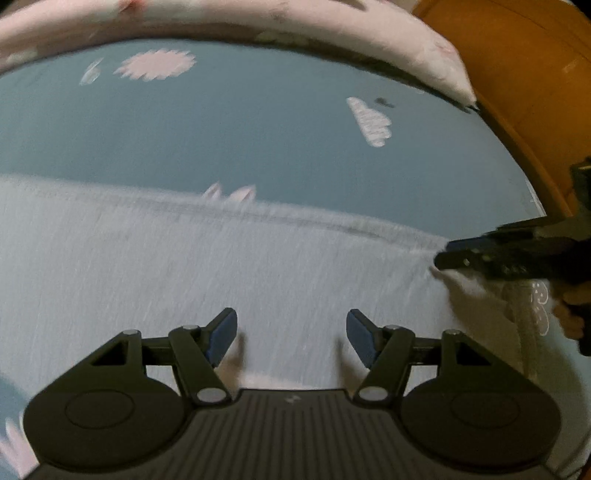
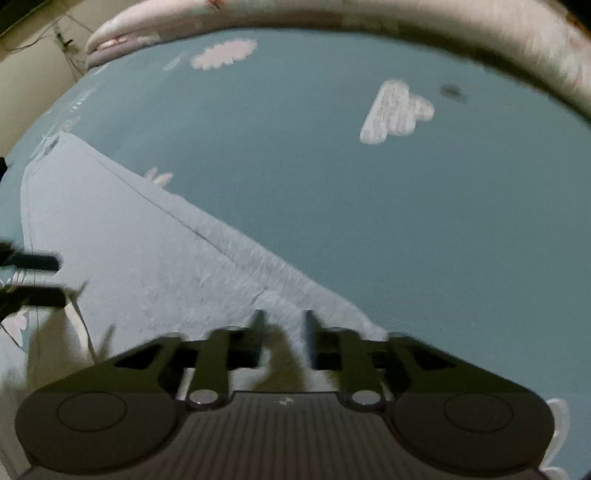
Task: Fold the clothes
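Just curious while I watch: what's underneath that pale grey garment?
The pale grey garment lies flat on a teal bedsheet printed with pink flowers. One flower pokes out at its far edge; whatever sits beneath the rest is covered.

We see a teal sheet (image 1: 258, 140) w/ pale pink prints, e.g. a round flower (image 1: 157, 65) & a blocky patch (image 2: 397, 112). Pink floral quilt (image 1: 332, 33) along far edge. Orange wood panel (image 1: 528, 74) at right.
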The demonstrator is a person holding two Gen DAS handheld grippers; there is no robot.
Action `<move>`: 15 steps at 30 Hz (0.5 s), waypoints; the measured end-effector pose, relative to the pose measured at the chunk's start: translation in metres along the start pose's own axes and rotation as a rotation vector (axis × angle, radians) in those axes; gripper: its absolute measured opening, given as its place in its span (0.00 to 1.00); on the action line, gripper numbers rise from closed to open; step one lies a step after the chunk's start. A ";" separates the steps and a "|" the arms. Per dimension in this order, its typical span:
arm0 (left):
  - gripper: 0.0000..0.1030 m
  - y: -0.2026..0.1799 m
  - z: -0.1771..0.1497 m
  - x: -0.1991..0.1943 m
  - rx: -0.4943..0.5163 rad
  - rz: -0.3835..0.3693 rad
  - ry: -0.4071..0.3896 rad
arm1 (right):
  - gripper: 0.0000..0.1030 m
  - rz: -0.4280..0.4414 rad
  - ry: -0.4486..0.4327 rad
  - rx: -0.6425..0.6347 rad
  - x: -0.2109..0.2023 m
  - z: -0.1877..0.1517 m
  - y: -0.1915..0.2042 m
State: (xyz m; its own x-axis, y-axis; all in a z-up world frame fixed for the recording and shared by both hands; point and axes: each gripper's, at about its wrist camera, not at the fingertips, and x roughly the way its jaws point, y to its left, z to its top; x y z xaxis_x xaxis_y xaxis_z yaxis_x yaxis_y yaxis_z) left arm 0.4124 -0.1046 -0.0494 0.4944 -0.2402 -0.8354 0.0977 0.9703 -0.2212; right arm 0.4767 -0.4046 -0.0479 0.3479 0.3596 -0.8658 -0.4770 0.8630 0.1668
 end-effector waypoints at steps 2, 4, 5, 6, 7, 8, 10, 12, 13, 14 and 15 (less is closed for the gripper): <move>0.63 -0.011 0.008 0.009 0.041 -0.021 -0.009 | 0.34 -0.024 0.005 0.002 -0.006 -0.006 -0.002; 0.63 -0.021 0.013 0.020 0.075 -0.032 -0.010 | 0.34 -0.047 0.025 0.020 -0.006 -0.014 -0.008; 0.64 -0.026 0.015 0.025 0.092 -0.036 -0.011 | 0.34 -0.057 0.033 0.030 -0.005 -0.019 -0.014; 0.64 -0.030 0.016 0.031 0.107 -0.040 -0.012 | 0.32 -0.067 0.041 0.040 -0.005 -0.023 -0.020; 0.64 -0.033 0.018 0.037 0.114 -0.042 -0.009 | 0.29 -0.077 0.049 0.049 -0.004 -0.028 -0.027; 0.64 -0.035 0.019 0.043 0.117 -0.046 -0.001 | 0.28 -0.086 0.057 0.060 -0.004 -0.032 -0.033; 0.65 -0.037 0.020 0.059 0.129 -0.021 0.028 | 0.27 -0.104 0.053 0.077 -0.008 -0.032 -0.038; 0.65 -0.038 0.021 0.073 0.129 0.024 0.062 | 0.31 -0.173 0.053 0.070 -0.015 -0.032 -0.040; 0.65 -0.038 0.022 0.072 0.122 0.022 0.053 | 0.34 -0.205 0.057 0.072 -0.019 -0.033 -0.041; 0.65 -0.038 0.025 0.070 0.115 0.022 0.058 | 0.34 -0.233 0.059 0.075 -0.023 -0.033 -0.042; 0.65 -0.039 0.027 0.067 0.110 0.025 0.068 | 0.34 -0.233 0.052 0.090 -0.031 -0.035 -0.044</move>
State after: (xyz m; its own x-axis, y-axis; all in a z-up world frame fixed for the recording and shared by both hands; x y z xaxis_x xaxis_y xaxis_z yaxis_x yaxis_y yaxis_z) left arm 0.4647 -0.1575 -0.0833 0.4385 -0.2131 -0.8731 0.1819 0.9724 -0.1460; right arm 0.4587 -0.4663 -0.0450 0.3968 0.1308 -0.9085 -0.3139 0.9495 -0.0004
